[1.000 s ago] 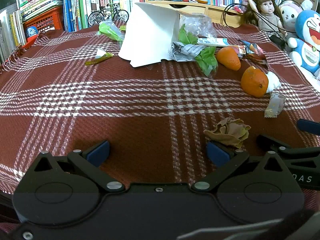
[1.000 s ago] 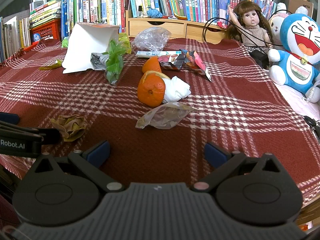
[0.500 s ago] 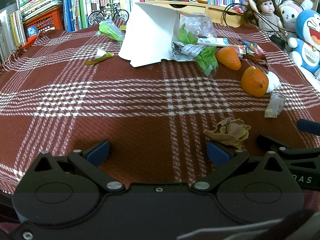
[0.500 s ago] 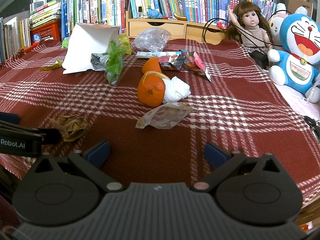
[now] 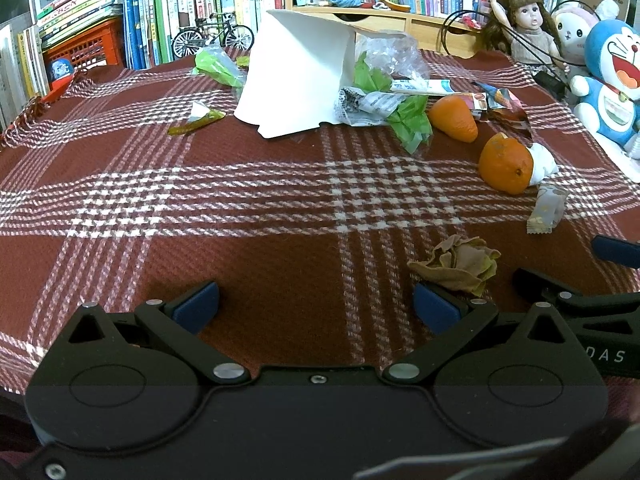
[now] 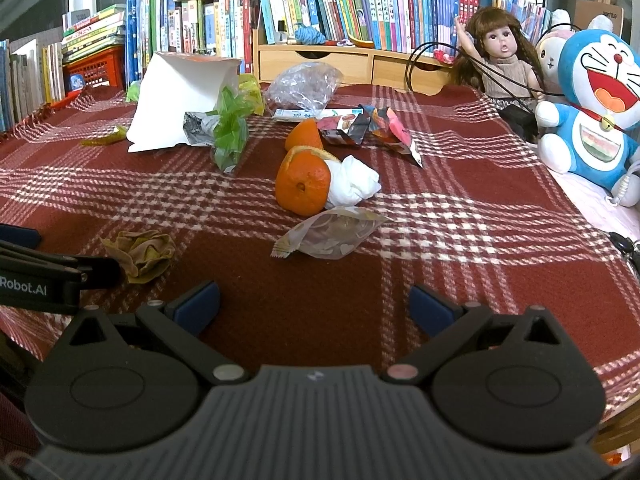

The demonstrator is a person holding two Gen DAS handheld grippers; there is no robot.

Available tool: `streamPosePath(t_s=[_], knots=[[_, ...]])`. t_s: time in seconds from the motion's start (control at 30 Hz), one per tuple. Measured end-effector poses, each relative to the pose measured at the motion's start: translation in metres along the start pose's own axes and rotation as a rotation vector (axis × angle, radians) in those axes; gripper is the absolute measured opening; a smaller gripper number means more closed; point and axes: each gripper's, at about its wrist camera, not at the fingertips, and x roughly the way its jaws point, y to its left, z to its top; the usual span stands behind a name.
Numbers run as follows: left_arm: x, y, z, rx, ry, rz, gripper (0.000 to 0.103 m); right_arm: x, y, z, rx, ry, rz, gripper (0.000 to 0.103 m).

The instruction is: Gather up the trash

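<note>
Both grippers hover low over the near edge of the plaid tablecloth (image 5: 248, 200), side by side and pointing toward the far edge where the bookshelf stands. The left gripper (image 5: 316, 306) has its jaws spread wide with nothing between them, and the right gripper (image 6: 314, 304) is equally wide and empty.

The nearest piece of rubbish is a crumpled brown wrapper (image 5: 456, 266), lying close to the near edge in the gap between the two tools. From the left gripper it sits just ahead of and beside the right-hand blue pad (image 5: 434, 308), nearly touching it; from the right gripper it lies off to the left, beyond that tool's left pad (image 6: 196, 306). So the left tool looks the nearer one, and I'd judge a small shift to the right and forward would bring the wad between its jaws.

The wrapper is a loose, rumpled ball of tan and olive-yellow paper or film with no clear long axis, so approach angle should matter little; it looks light and easily squashed.

Farther in, toward the right edge, lie a clear crinkled packet (image 6: 332, 232), an orange peel (image 6: 304, 186) against a white tissue (image 6: 352, 184), and beyond them a white paper bag (image 5: 296, 80) tipped on its side.
</note>
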Motion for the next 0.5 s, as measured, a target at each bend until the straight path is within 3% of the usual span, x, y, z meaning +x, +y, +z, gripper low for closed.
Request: streamPosePath(t_s=[0.5], knots=[[-0.0025,-0.0004,0.0003,-0.006,-0.013,0.003,0.103,0.0000,-0.0037,0.0022,-0.007,-0.008,0.028,0.103]])
